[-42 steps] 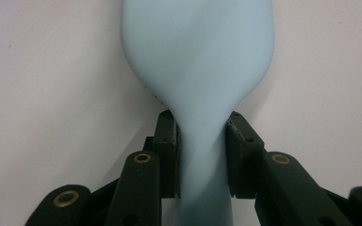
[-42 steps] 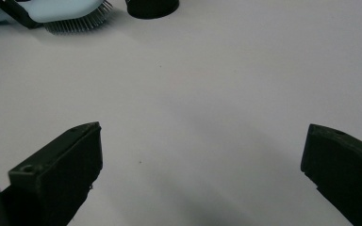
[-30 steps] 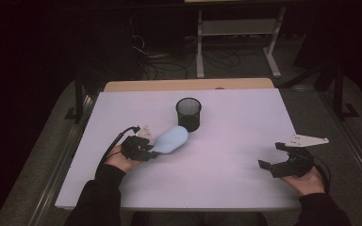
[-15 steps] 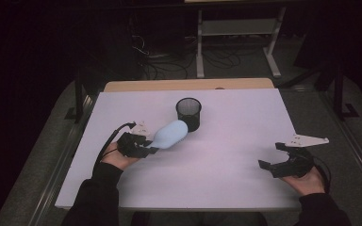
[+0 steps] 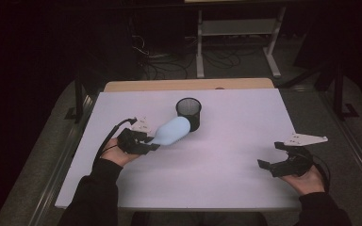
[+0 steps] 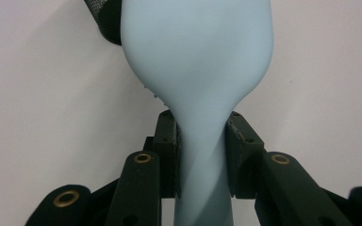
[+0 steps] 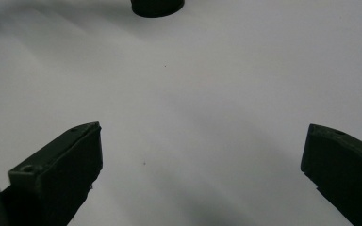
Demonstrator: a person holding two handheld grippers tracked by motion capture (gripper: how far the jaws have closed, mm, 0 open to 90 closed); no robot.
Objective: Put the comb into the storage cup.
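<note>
the left claw (image 5: 152,143) is clamped tight on the narrow neck of a pale blue bulb (image 5: 172,131), a soft, pear-shaped thing whose fat end points toward the far right. in the left gripper view the two pads (image 6: 167,141) press the neck (image 6: 202,155) in from both sides, so the grip sits on the slimmest part, probably because the round body would be too wide and too slippery to squeeze. the bulb is held at a slant, its fat end raised and touching or just overlapping the near left side of a black mesh cup (image 5: 189,112) that stands upright around the middle of the white tabletop (image 5: 245,117). that tilt looks like a line-up for dropping the bulb into the cup, though it is not yet over the rim. what is inside the cup cannot be told; its mouth looks dark and nothing sticks out above it.

the right claw (image 5: 274,156) rests near the right edge of the tabletop, well apart from both things, its jaws spread wide with nothing between them. in the right gripper view the cup's base (image 7: 157,7) sits far off at the top, past bare white surface. it seems to be waiting out of the way.
</note>
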